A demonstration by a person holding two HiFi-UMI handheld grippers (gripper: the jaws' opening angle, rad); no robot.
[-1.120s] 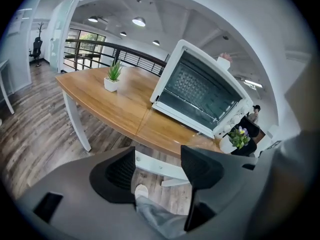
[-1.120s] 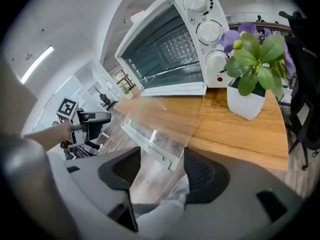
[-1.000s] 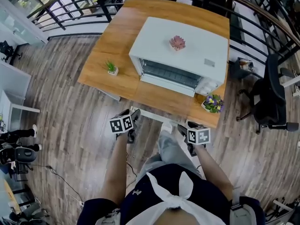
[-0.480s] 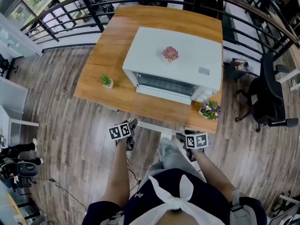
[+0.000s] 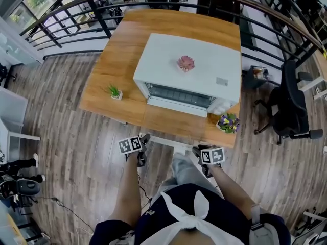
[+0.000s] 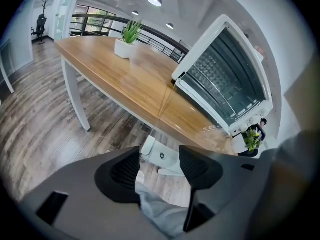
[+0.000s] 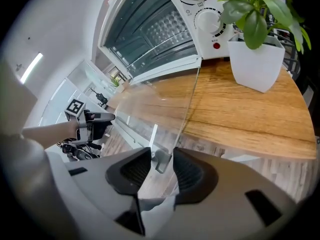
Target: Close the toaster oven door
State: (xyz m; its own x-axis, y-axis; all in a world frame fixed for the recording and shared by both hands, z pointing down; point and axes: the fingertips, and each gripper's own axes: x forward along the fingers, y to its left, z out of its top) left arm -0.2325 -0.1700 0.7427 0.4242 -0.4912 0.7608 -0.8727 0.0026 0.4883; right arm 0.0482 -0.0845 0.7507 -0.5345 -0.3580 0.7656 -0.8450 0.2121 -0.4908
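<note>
Around door handle [image 5: 168, 141] end, right gripper [image 7: 161, 156] fingers just closing, not touching.

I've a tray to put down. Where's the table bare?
Bare table left of the toaster oven, behind the green plant, and along the far edge. Crowded: the open door covers the front; the flower pot fills the right front corner.

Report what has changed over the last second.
The left gripper and right gripper have eased down toward the handle of the open door. Both pairs of jaws have just been closing, the right far more, each with a handle end between them; the left grips nothing, the right unclear. Toaster oven and door unmoved.
</note>
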